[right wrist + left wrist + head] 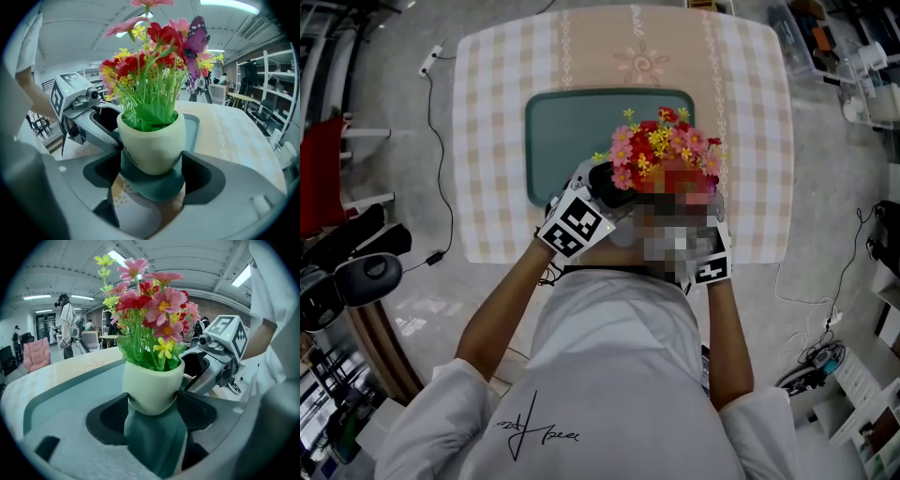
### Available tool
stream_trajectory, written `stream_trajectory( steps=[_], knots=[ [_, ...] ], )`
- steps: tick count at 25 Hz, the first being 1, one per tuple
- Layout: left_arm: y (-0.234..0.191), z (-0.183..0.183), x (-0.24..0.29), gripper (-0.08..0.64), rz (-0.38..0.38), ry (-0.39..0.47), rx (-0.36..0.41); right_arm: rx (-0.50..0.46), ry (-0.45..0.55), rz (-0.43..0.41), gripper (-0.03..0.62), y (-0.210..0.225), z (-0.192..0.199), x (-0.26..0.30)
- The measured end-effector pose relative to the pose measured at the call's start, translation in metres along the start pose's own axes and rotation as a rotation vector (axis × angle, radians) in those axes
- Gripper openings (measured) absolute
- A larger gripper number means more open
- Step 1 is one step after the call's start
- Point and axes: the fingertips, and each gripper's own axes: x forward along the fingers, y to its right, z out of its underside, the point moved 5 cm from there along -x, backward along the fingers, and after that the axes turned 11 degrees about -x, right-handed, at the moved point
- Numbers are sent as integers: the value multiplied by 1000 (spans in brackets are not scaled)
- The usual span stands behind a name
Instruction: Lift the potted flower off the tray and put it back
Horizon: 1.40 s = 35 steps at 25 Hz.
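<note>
A cream pot [152,385] of pink, red and yellow artificial flowers [666,150] is gripped from both sides. My left gripper [152,404] is shut on the pot's lower part, and my right gripper [152,171] is shut on it from the opposite side. The pot [151,140] appears raised a little over the near right corner of the teal tray [572,131], whose surface shows beneath its base. In the head view the flowers and a mosaic patch hide the pot and most of the jaws; the left gripper's marker cube [575,225] and the right one's [712,269] show.
The tray lies on a checked tablecloth [497,141] covering a table. Off the table, a black cable [441,169] runs on the floor at the left, and shelves and bins [853,66] stand at the right. The person's arms and white shirt fill the near side.
</note>
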Motion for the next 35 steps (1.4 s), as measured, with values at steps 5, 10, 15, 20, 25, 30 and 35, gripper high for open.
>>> stream_trajectory(
  steps=[5, 10, 15, 20, 25, 30, 35],
  knots=[
    [1, 0, 1, 321, -1, 5, -11, 24, 10, 13, 370, 4, 1, 0],
    [0, 1, 1, 321, -10, 9, -18, 24, 19, 22, 376, 3, 1, 1],
    [3, 0, 1, 319, -35, 10, -31, 23, 18, 28, 370, 4, 2, -1],
    [3, 1, -2, 318, -57, 17, -54, 23, 17, 18, 368, 2, 0, 0],
    [4, -4, -9, 316, -70, 36, -72, 5, 35, 2, 368, 2, -9, -3],
    [6, -5, -22, 316, -82, 35, -68, 6, 39, -8, 368, -6, -18, -7],
    [16, -6, -36, 316, -95, 53, -82, -13, 60, -23, 367, -14, -22, -17]
  ],
)
